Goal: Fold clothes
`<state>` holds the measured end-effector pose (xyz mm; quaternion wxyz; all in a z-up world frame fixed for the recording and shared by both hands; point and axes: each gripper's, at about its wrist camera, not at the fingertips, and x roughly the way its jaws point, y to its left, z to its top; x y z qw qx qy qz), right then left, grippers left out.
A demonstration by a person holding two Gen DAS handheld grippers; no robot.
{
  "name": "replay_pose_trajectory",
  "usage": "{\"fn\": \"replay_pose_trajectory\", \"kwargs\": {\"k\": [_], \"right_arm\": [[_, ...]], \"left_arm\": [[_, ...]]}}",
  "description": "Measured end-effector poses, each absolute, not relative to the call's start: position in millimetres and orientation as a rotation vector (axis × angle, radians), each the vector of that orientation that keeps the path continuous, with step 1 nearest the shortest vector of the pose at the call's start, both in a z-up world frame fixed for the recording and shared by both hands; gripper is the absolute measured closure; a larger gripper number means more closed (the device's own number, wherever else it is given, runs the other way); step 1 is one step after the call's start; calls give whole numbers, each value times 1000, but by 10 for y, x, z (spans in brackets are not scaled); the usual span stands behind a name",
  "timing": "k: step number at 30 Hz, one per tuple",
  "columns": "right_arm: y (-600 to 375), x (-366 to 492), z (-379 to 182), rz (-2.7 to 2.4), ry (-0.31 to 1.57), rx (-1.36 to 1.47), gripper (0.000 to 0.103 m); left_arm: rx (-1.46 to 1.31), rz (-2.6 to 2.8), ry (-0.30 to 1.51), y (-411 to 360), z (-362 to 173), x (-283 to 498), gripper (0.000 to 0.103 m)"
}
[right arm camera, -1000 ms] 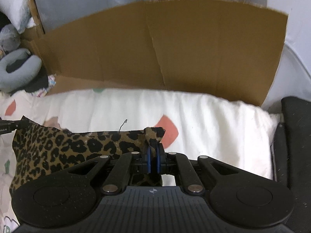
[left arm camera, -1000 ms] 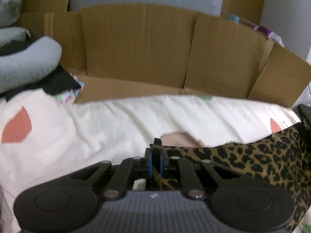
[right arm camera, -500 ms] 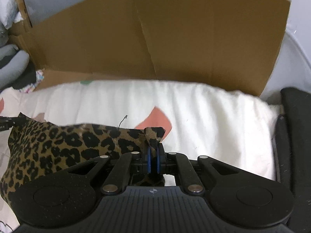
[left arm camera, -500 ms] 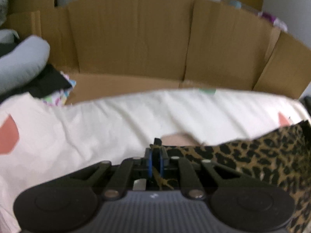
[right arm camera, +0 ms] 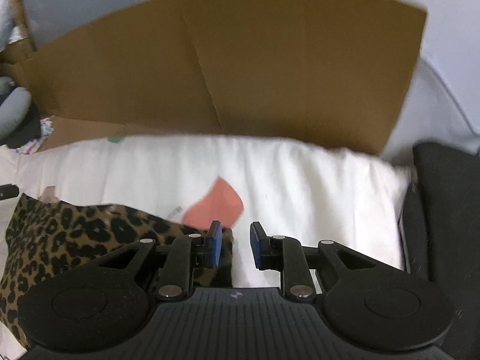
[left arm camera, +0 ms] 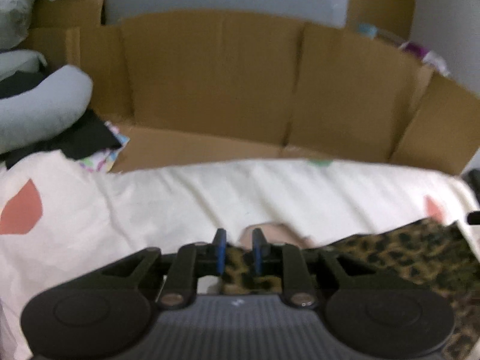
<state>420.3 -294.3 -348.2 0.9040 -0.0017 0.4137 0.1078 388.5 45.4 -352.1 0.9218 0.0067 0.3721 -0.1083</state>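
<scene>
A leopard-print garment (left arm camera: 399,252) lies on a white bedcover (left arm camera: 180,204) with coral patches. My left gripper (left arm camera: 239,250) is open, its blue pads apart, with a corner of the garment lying loose between them. In the right wrist view the garment (right arm camera: 78,240) spreads to the left. My right gripper (right arm camera: 236,244) is open over the garment's right corner, which lies by the left pad (right arm camera: 215,247). The other gripper's tip shows at each view's edge.
A tall brown cardboard wall (left arm camera: 228,84) stands behind the bed; it also shows in the right wrist view (right arm camera: 240,69). A grey cushion (left arm camera: 39,111) and dark clothes lie at the far left. A black chair (right arm camera: 444,216) stands at the right.
Both grippers have opened and let go of the garment's corners. The garment has dropped onto the bedcover and both grippers have pulled back a little.
</scene>
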Motion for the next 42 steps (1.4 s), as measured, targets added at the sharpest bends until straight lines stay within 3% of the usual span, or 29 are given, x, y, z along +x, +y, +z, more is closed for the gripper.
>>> {"fn": "replay_pose_trajectory", "kwargs": {"k": [15, 20, 22, 32, 42], "right_arm": [[-2234, 4007, -3353, 491, 832, -69, 81], [-2062, 4031, -3470, 537, 852, -104, 80], [-2018, 4047, -3533, 541, 858, -123, 71], [-2035, 4138, -3751, 555, 888, -112, 71], [-2117, 4150, -3792, 572, 903, -62, 71]], "left_arm": [[30, -487, 776, -383, -3576, 3625, 83], [35, -463, 804, -414, -3758, 3660, 83], [33, -452, 815, -400, -3825, 3699, 83], [36, -410, 820, -449, -3959, 3748, 83], [12, -505, 785, -485, -3716, 3587, 84]]}}
